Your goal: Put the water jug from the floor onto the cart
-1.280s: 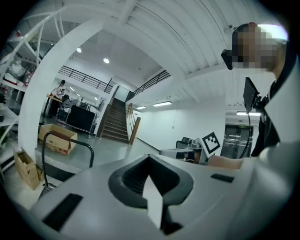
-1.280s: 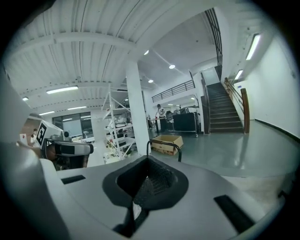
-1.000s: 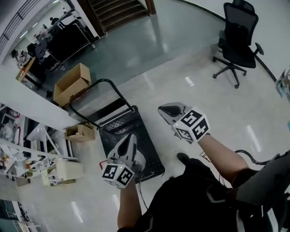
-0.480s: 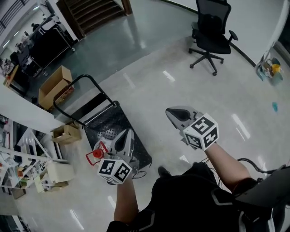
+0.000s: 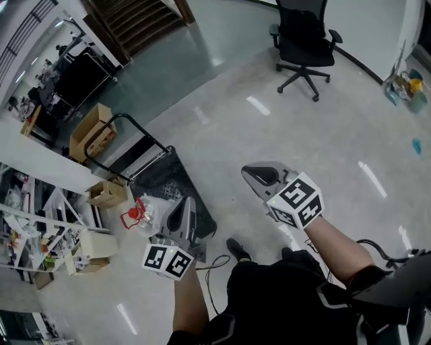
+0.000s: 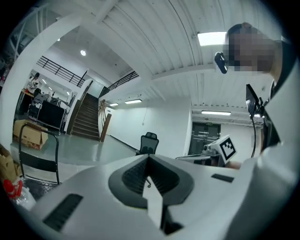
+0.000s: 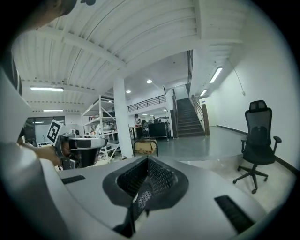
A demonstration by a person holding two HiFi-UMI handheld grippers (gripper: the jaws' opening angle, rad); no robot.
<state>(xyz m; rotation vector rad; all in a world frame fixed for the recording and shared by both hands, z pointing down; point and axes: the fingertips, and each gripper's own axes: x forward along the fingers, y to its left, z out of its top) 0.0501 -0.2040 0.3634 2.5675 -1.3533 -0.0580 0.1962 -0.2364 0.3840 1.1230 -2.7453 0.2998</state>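
The water jug, clear with a red cap and handle, lies on the floor against the near left edge of the black cart. In the left gripper view the jug shows at the bottom left, next to the cart's handle. My left gripper hovers just right of the jug, over the cart's near end, with its jaws shut and nothing between them. My right gripper hangs over bare floor to the cart's right, also shut and empty.
A black office chair stands far right. Cardboard boxes sit beyond the cart's handle, and a smaller box lies to its left. White shelving lines the left side. A staircase rises at the back.
The person has walked on, and the cart has slid left in the head view. The jug has come into sight beside my left gripper. Both grippers travelled along, still shut.
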